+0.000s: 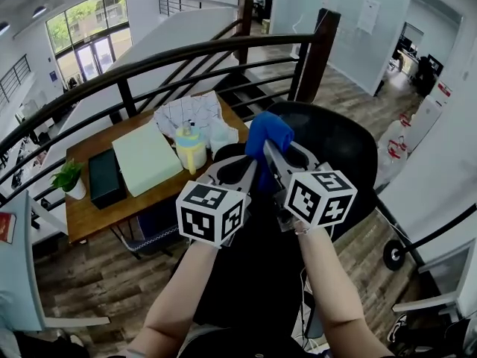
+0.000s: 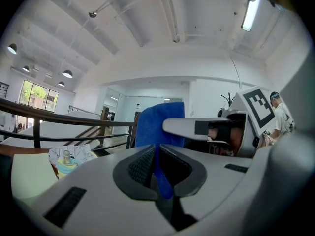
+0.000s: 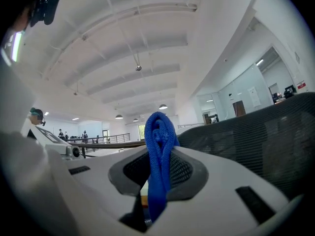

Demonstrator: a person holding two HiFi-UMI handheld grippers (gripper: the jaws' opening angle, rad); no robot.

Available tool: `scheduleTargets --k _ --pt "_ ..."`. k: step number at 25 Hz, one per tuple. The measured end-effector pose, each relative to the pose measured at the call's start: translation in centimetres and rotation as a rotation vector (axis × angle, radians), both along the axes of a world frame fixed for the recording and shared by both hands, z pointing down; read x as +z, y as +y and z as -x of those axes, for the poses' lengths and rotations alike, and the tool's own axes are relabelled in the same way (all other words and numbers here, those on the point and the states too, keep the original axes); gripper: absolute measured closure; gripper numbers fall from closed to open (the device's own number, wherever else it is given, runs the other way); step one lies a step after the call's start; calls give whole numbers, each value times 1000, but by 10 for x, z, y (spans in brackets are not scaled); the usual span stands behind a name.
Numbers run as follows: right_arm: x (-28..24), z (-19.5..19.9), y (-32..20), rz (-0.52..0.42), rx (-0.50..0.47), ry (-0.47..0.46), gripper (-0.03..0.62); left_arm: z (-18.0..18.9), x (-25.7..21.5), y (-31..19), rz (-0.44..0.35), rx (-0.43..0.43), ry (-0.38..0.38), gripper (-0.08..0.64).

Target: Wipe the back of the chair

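In the head view a black mesh chair back (image 1: 339, 148) stands just ahead and to the right of both grippers. A blue cloth (image 1: 268, 134) is bunched over its top left edge. My left gripper (image 1: 248, 168) and right gripper (image 1: 270, 154) sit side by side, both pinching that cloth. The left gripper view has a thin fold of the blue cloth (image 2: 158, 127) caught between the shut jaws of the left gripper (image 2: 158, 155). The right gripper (image 3: 158, 162) is shut on a thick roll of the cloth (image 3: 160, 146), with the chair's mesh (image 3: 256, 146) to its right.
A dark curved railing (image 1: 186, 54) runs behind the chair above a stairwell. Left of the chair, a wooden table (image 1: 93, 216) holds a pale green pad (image 1: 145, 157), a black box (image 1: 104, 177), a yellow and blue bottle (image 1: 191, 148), a potted plant (image 1: 69, 177) and patterned paper (image 1: 190, 112).
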State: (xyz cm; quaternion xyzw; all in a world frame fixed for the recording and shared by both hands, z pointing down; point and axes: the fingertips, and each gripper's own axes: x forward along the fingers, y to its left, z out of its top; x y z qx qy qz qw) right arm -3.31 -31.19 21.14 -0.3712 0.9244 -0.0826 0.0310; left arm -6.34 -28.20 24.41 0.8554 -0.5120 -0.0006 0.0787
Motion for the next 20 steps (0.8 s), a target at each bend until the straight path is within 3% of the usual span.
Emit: scheduleTargets --k 6,20 --pt "5 -2 -14 1 26 46 514 0 4 -9 8 4 0 526" --pt "26 -52 -36 61 172 27 515 -22 21 -23 44 58 -20 528"
